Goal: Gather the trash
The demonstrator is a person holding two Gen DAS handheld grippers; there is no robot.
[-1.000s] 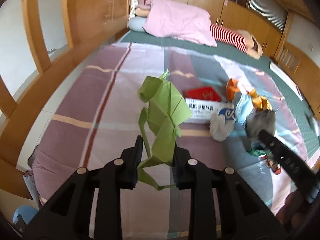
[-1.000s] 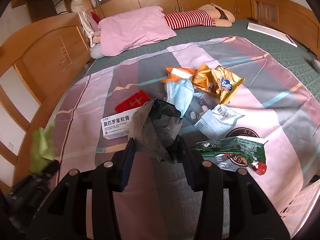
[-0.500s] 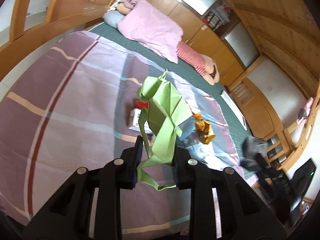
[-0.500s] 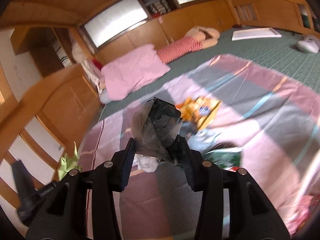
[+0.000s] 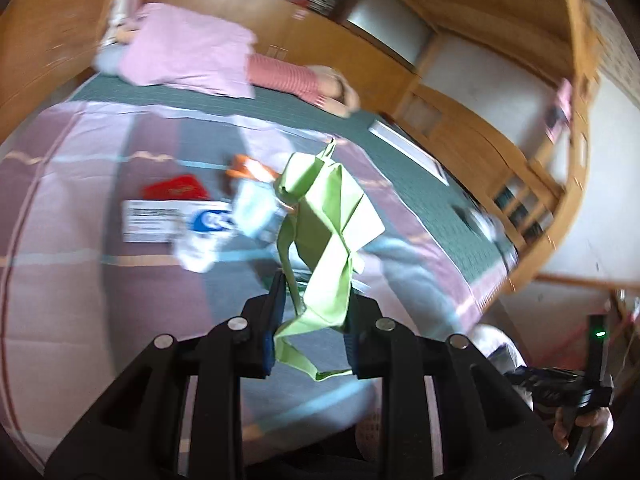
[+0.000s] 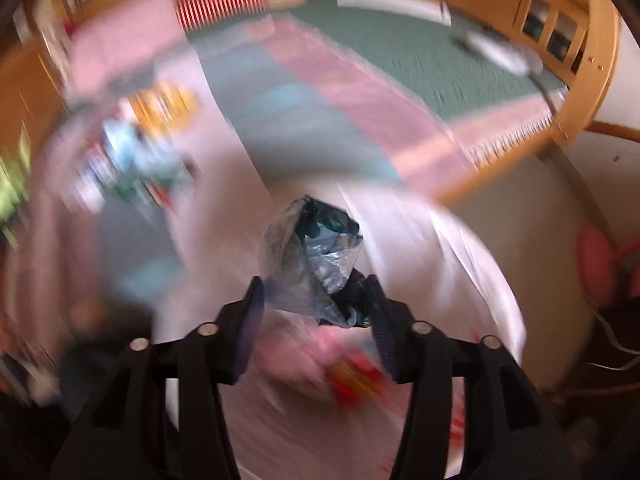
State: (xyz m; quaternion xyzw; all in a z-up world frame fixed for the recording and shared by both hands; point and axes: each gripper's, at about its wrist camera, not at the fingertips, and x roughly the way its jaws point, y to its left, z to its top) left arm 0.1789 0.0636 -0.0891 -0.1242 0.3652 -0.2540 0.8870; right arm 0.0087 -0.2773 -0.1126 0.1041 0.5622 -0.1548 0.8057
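My left gripper point(image 5: 316, 300) is shut on a crumpled green paper point(image 5: 324, 232) and holds it above the bed. Behind it lies the trash pile: a white medicine box point(image 5: 152, 220), a red packet point(image 5: 176, 189), a blue mask point(image 5: 252, 208) and an orange wrapper point(image 5: 248, 168). My right gripper point(image 6: 316, 300) has its jaws parted wider than before, with a crumpled dark plastic bag point(image 6: 316, 256) between them, over a white-lined bin point(image 6: 460, 280) with trash inside. The right wrist view is heavily blurred.
The bed has a striped pink and grey sheet point(image 5: 80, 280), a pink pillow point(image 5: 184, 52) and a striped doll point(image 5: 292, 78) at the head. Wooden bed rails point(image 6: 580, 80) and cabinets surround it. The other hand-held gripper point(image 5: 576, 384) shows low right in the left wrist view.
Both grippers swung right, away from the pile toward the bed's edge. The right gripper now hangs over the white bin and its jaws have widened around the plastic bag.
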